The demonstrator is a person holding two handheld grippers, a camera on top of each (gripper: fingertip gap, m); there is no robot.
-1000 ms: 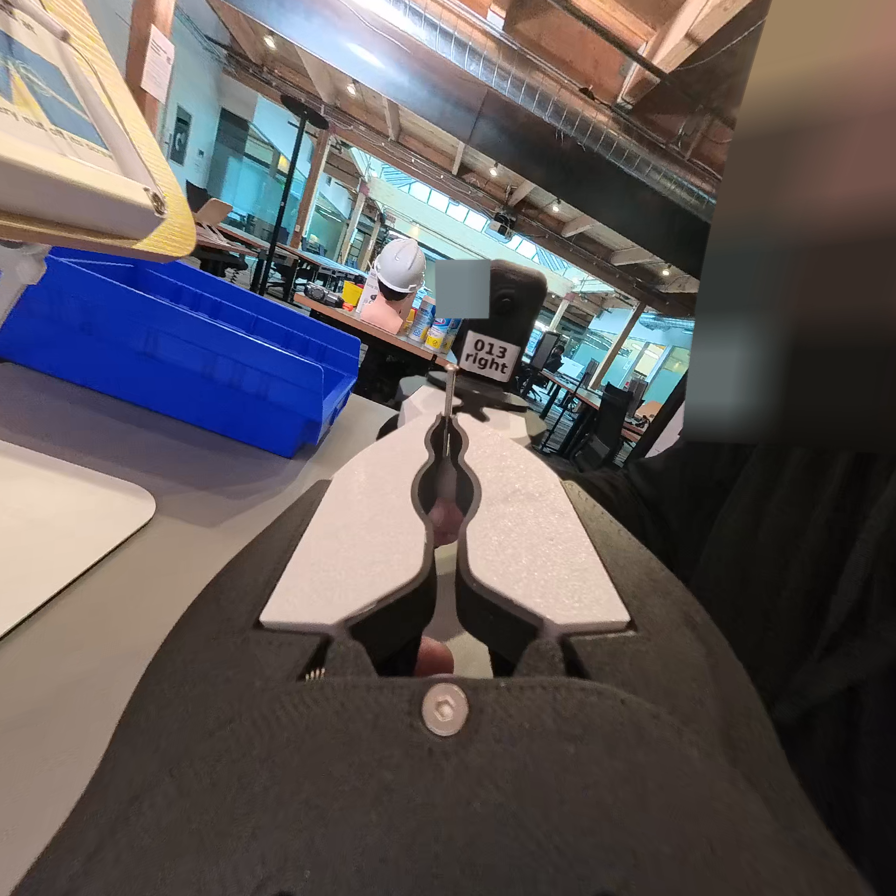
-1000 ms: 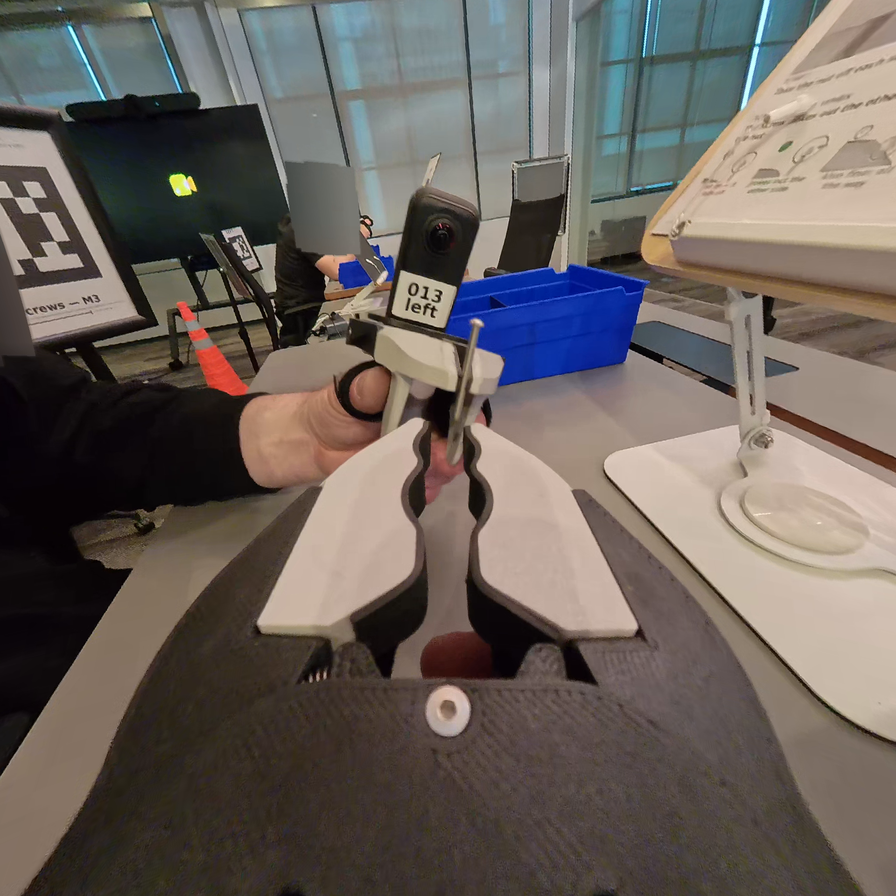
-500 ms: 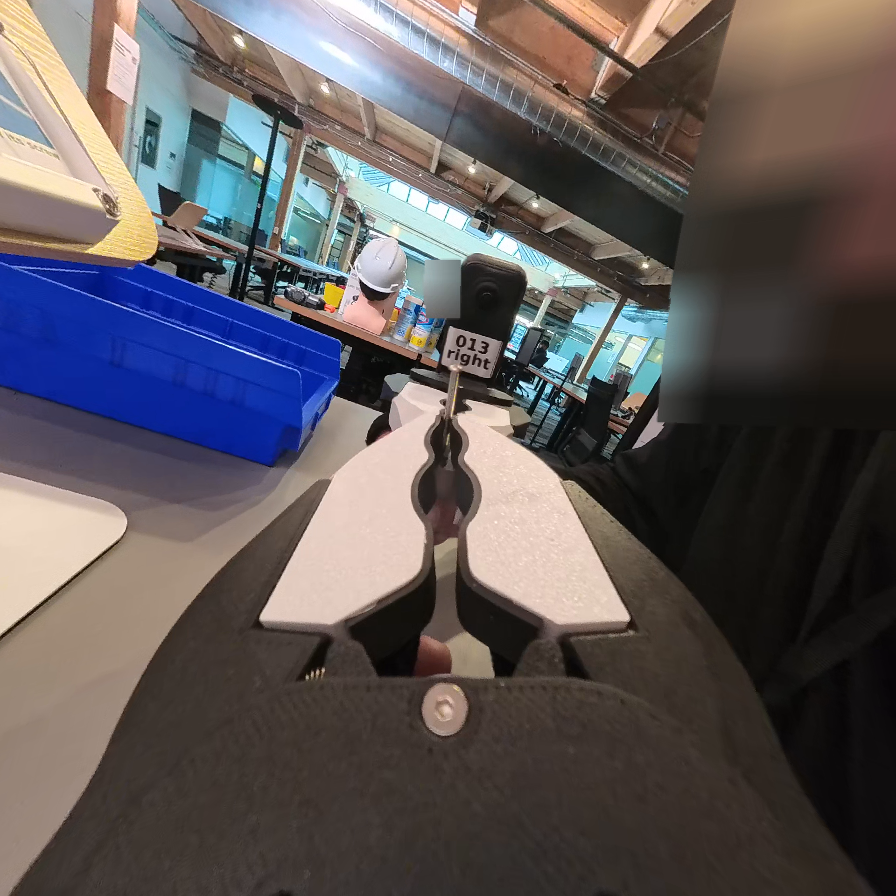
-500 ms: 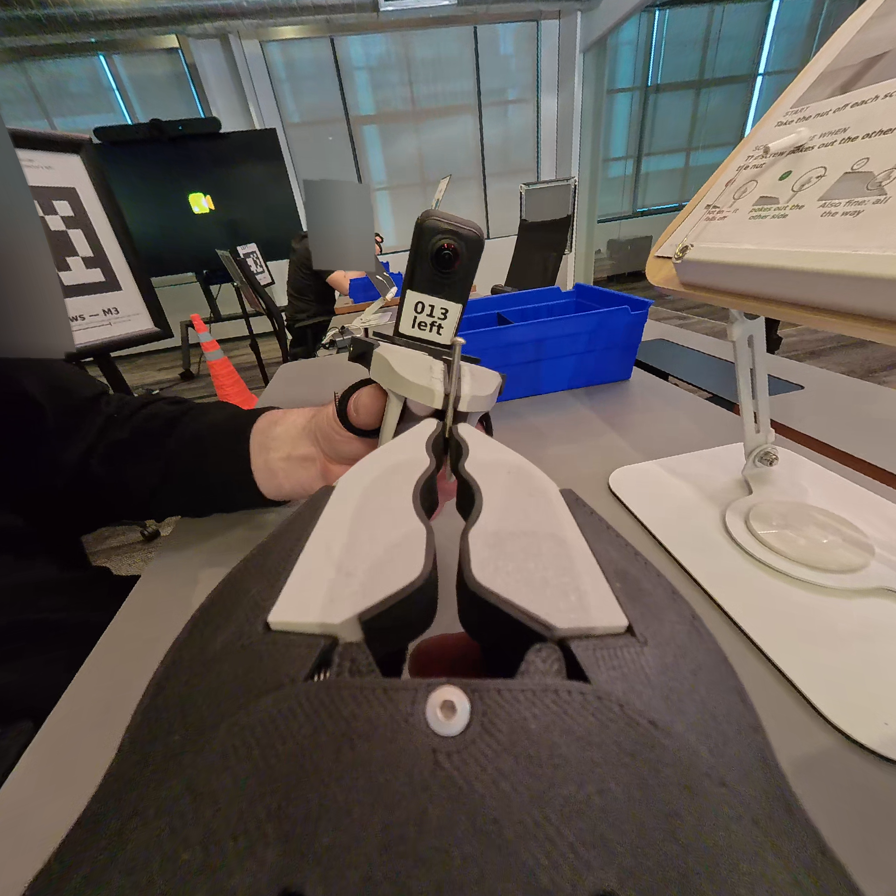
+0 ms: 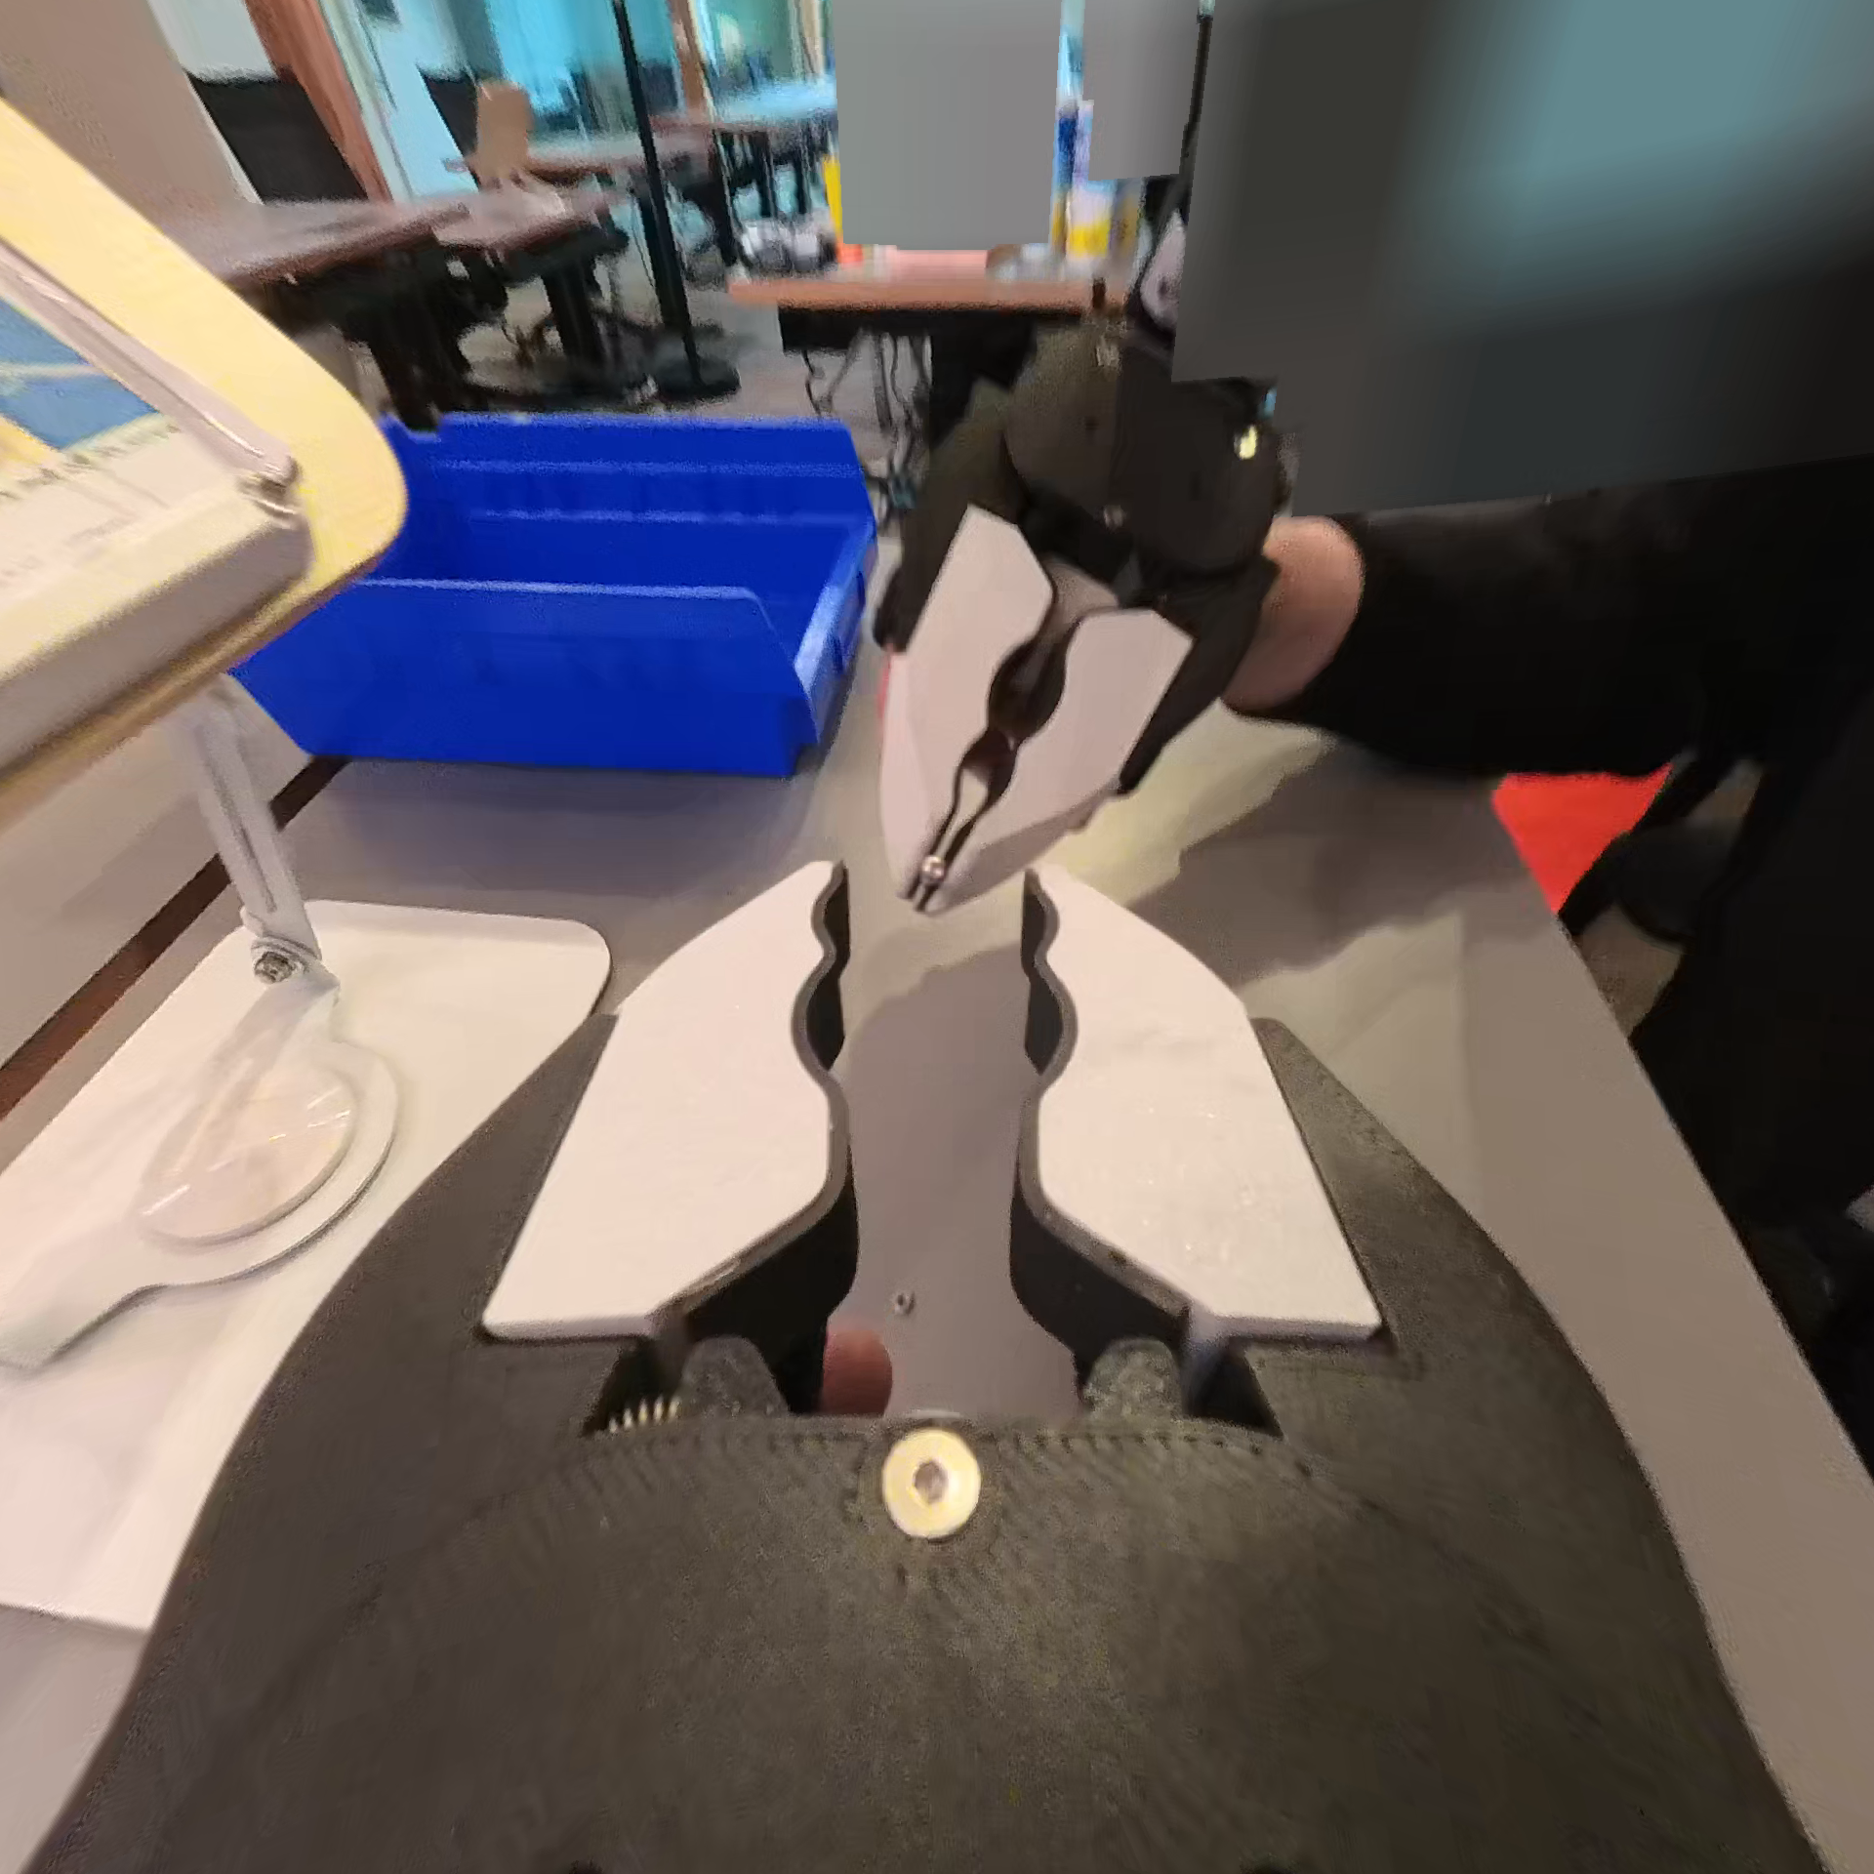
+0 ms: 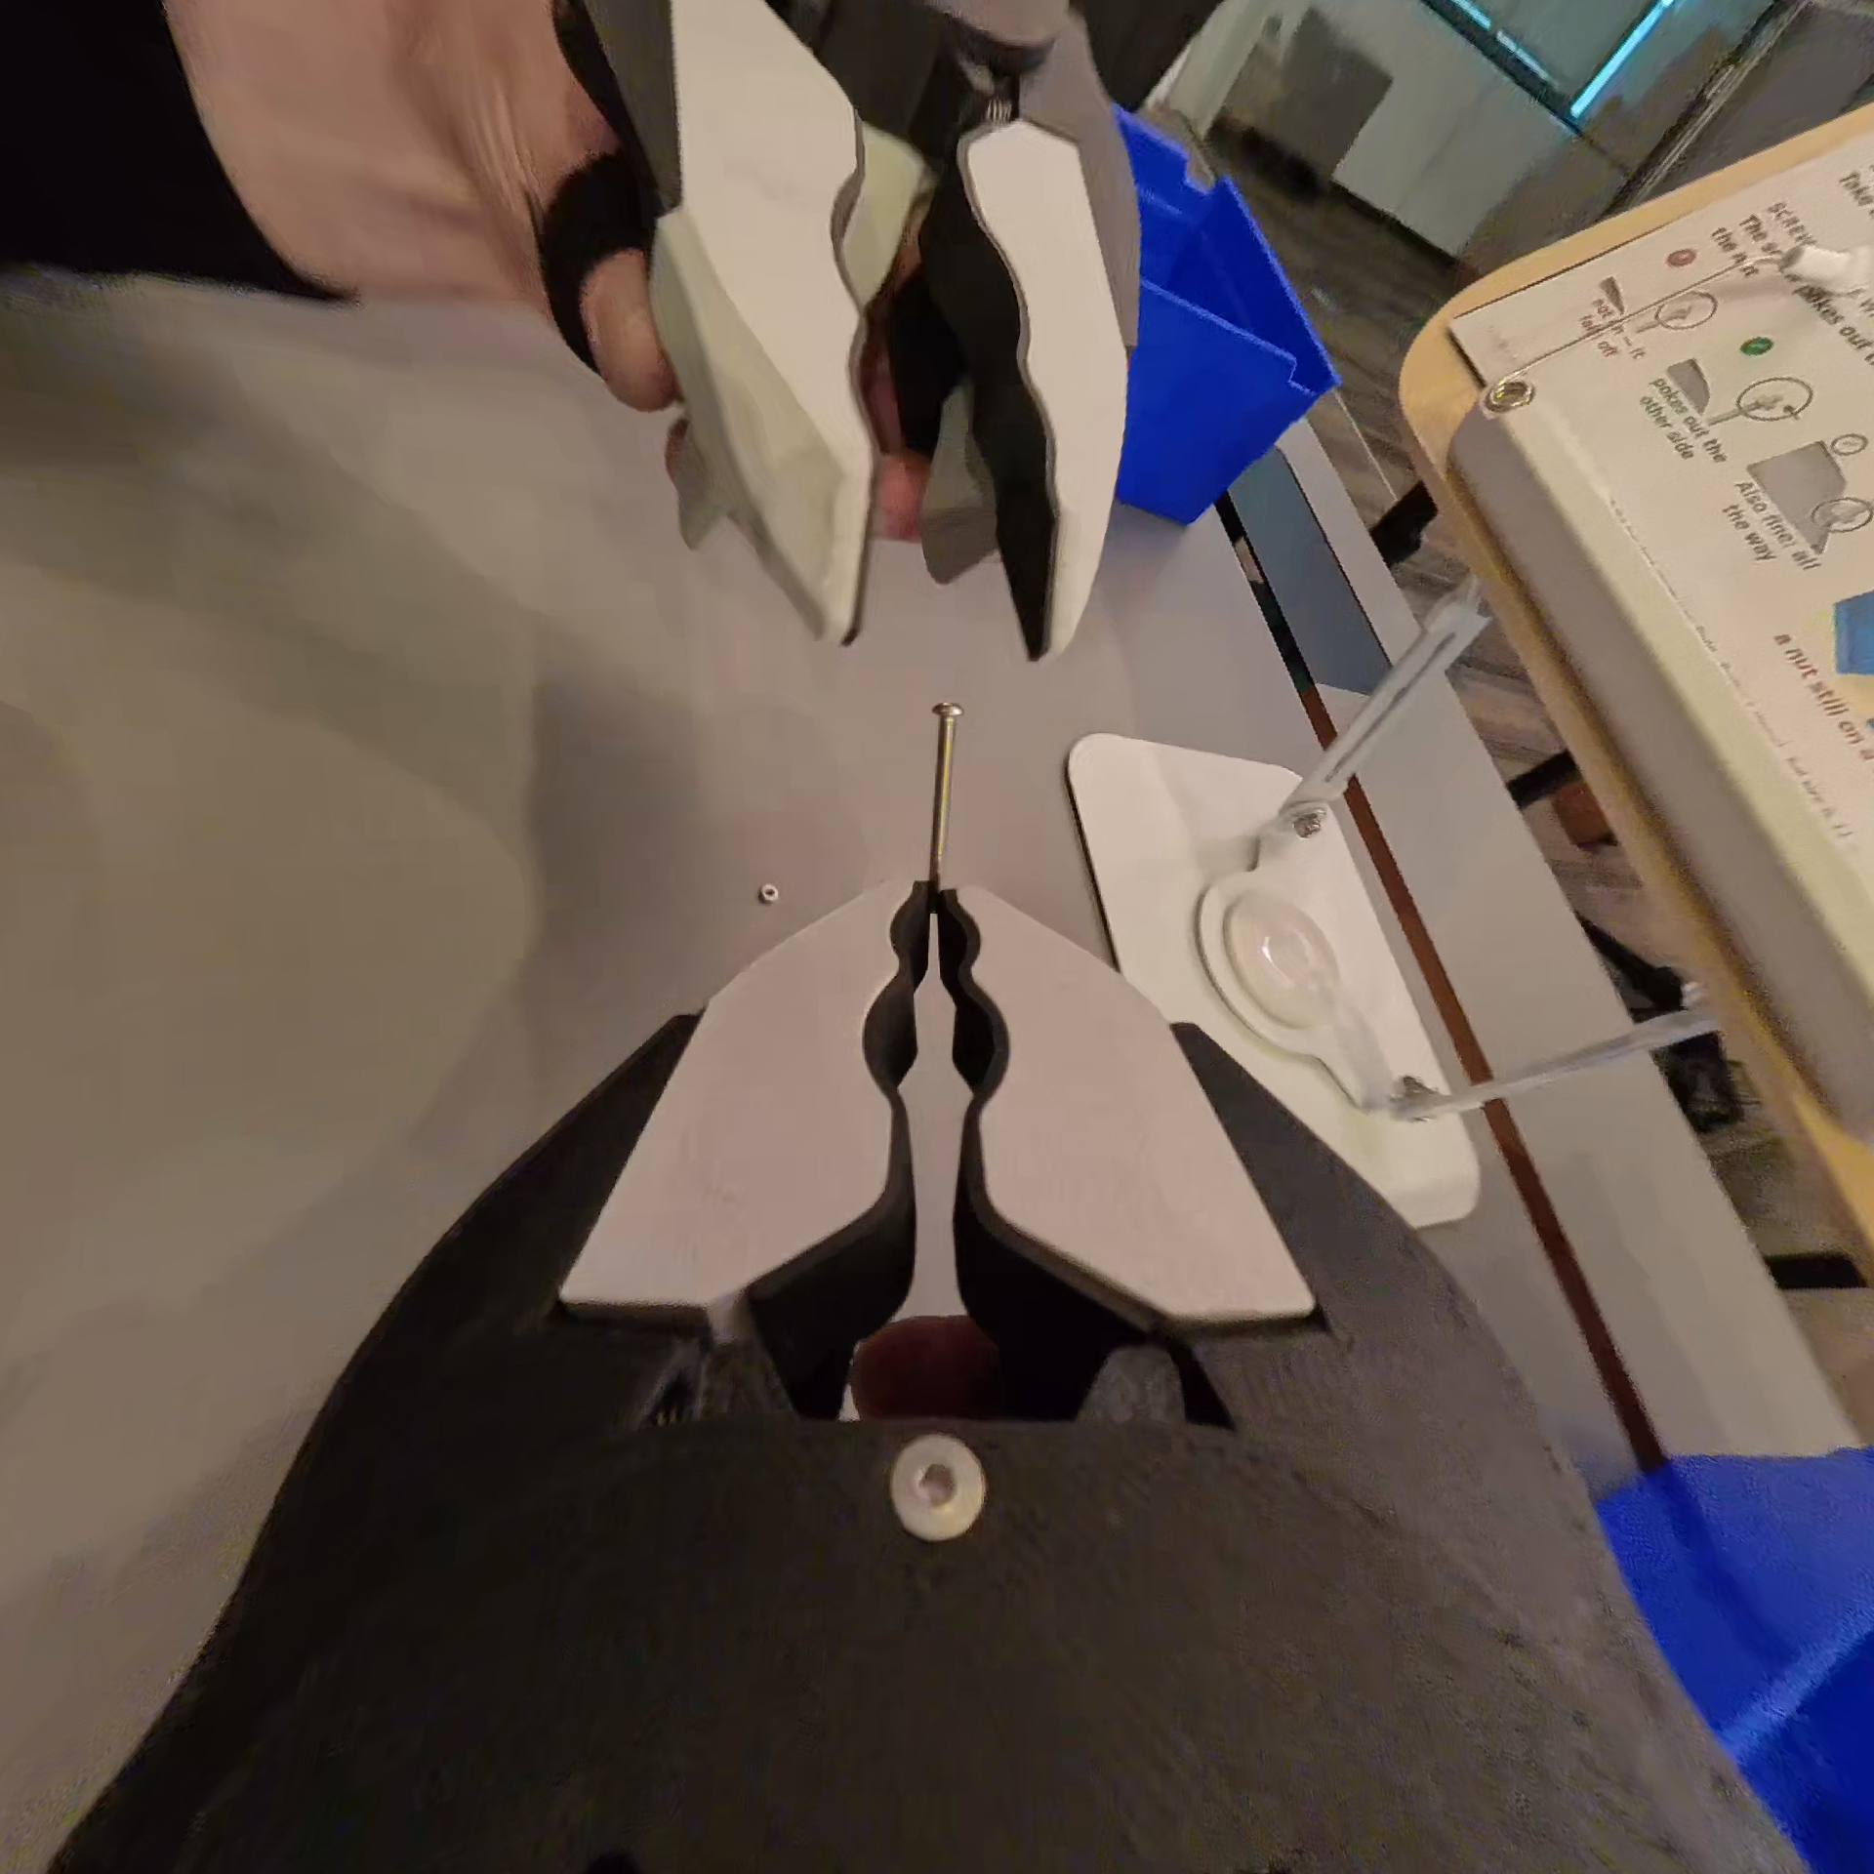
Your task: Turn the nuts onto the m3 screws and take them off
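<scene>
Right wrist view: our right gripper (image 6: 934, 897) pinches a screw (image 6: 944, 791); our left gripper (image 5: 931, 918) gapes empty above a nut (image 6: 768, 893) on the table (image 6: 355, 811).

Left gripper (image 5: 931, 903) is showing pale grey finger plates edged in black, on a black textured body with a silver bolt. Right gripper (image 6: 934, 896) is presenting the same grey, black and silver scheme. Screw (image 6: 944, 791) is showing plain silver metal; the nut (image 6: 768, 893) is appearing silver too. Table (image 6: 406, 761) is reading matt grey. Bin (image 5: 568, 598) is showing solid bright blue. Stand base (image 5: 122, 1136) is appearing white. Sleeve (image 5: 1582, 629) is showing black.
</scene>
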